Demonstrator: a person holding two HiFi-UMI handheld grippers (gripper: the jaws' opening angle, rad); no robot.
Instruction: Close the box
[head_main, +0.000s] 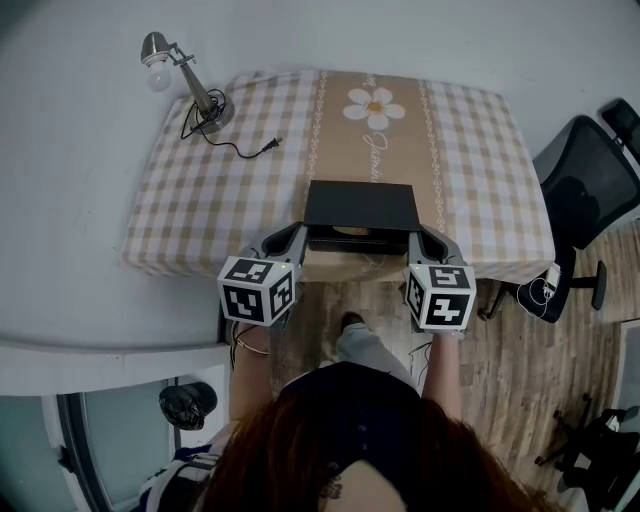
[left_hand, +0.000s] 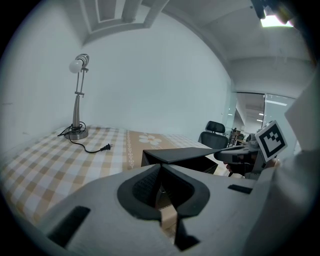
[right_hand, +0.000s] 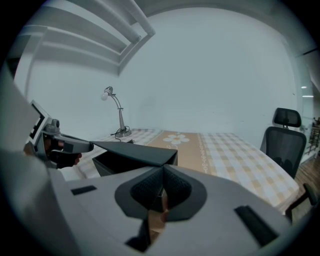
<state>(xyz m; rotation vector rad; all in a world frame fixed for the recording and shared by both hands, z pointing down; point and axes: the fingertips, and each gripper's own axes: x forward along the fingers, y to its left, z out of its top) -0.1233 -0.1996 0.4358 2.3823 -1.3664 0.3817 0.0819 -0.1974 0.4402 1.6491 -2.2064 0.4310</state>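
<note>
A black box sits at the near edge of the checked tablecloth, its flat lid lifted a little at the front so the dark inside shows beneath. My left gripper is at the lid's near left corner, jaws pressed together on the thin lid edge. My right gripper holds the near right corner the same way. Each gripper shows in the other's view, at the lid's opposite corner.
A desk lamp stands at the table's far left, its loose cord and plug lying on the cloth. A black office chair is to the right of the table. The person stands close against the near table edge.
</note>
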